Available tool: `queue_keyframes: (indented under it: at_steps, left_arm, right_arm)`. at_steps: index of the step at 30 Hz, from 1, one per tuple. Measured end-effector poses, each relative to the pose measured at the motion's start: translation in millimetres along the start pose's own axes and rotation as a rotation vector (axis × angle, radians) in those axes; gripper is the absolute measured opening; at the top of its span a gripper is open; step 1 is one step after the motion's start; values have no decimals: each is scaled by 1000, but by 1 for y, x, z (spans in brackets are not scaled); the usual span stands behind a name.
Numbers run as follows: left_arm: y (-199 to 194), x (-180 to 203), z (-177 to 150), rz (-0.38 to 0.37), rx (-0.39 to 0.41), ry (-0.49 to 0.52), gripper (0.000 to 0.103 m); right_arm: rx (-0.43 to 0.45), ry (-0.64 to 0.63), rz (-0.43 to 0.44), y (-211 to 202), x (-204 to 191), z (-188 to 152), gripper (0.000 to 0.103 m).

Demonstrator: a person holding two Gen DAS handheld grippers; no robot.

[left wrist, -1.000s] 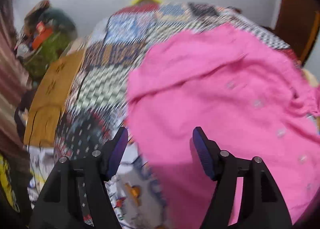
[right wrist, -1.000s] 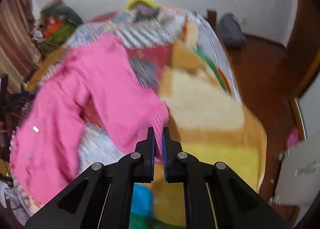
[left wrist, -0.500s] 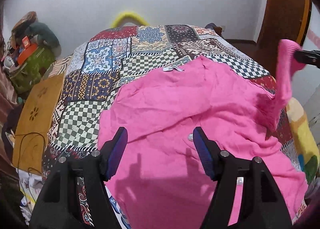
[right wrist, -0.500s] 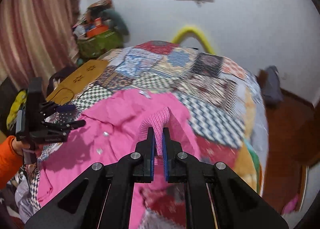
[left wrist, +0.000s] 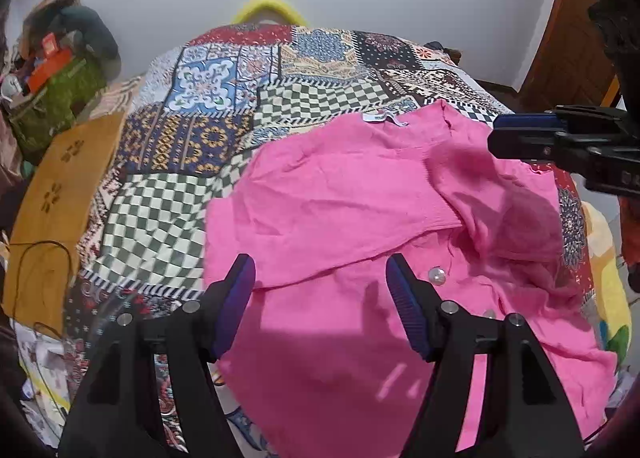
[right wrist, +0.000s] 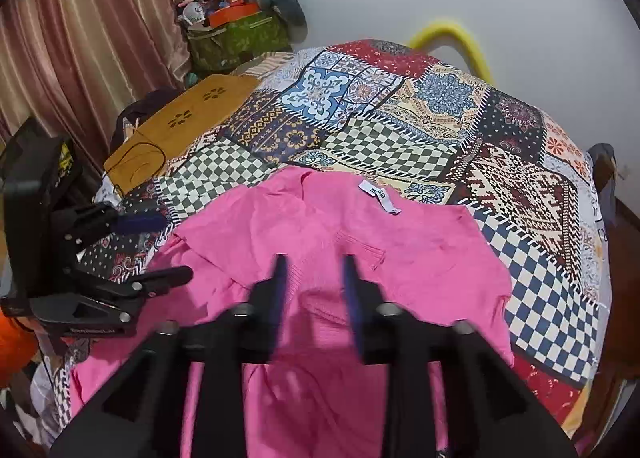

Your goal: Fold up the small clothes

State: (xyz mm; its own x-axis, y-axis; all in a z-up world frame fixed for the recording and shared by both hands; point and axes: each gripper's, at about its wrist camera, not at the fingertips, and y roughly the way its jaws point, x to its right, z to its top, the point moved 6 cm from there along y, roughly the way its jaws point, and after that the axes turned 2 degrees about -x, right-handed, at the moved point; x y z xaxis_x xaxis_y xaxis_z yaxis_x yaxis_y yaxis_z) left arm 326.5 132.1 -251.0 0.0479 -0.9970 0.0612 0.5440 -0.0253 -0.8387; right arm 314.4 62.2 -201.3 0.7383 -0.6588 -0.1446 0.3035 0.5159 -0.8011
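One sleeve (right wrist: 360, 254) lies folded across the pink cardigan (left wrist: 360, 198); the right gripper (right wrist: 314, 290), jaws just parted, and the left gripper (left wrist: 320, 310), jaws wide, hold nothing; remaining folds are undone.

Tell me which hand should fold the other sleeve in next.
Probably the left. The left gripper is open above that side of the pink cardigan; the right gripper has just been opening, empty, over the sleeve already folded in.

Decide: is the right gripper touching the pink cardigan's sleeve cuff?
Cannot tell. In the right wrist view, the right gripper stands open over the sleeve cuff, jaws blurred.
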Motion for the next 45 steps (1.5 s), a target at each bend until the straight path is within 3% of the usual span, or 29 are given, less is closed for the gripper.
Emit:
queue_keyframes:
  at_steps: [8, 18, 21, 24, 26, 29, 32, 35, 38, 41, 45]
  left_arm:
    - [-4, 45, 9, -37, 14, 64, 67]
    - [17, 127, 24, 9, 34, 267, 67]
    - [31, 140, 27, 25, 24, 312, 61]
    - [45, 148, 30, 62, 15, 352, 41]
    - [53, 147, 34, 48, 2, 330, 25]
    - [50, 139, 40, 1, 12, 257, 15]
    - [41, 123, 47, -55, 31, 147, 13]
    - [32, 102, 50, -53, 48, 78, 12]
    - [30, 81, 45, -84, 21, 17, 12]
    - [33, 64, 36, -66, -7, -1, 12]
    - [41, 53, 29, -114, -53, -15, 14]
  right_arm:
    - [36, 29, -78, -45, 30, -19, 40]
    - [-54, 145, -123, -43, 76, -90, 40]
    - [-61, 183, -110, -39, 85, -104, 40]
    - [-67, 221, -96, -33, 95, -113, 40]
    - [-73, 237, -90, -29, 99, -116, 40]
    - [-66, 244, -81, -23, 100, -117, 40]
    - [-54, 246, -64, -24, 99, -115, 40]
    - [-39, 253, -65, -24, 102, -111, 40]
    - [-30, 273, -53, -22, 106, -106, 40]
    - [-19, 284, -49, -20, 109, -100, 40]
    - [-10, 293, -49, -18, 111, -94, 40]
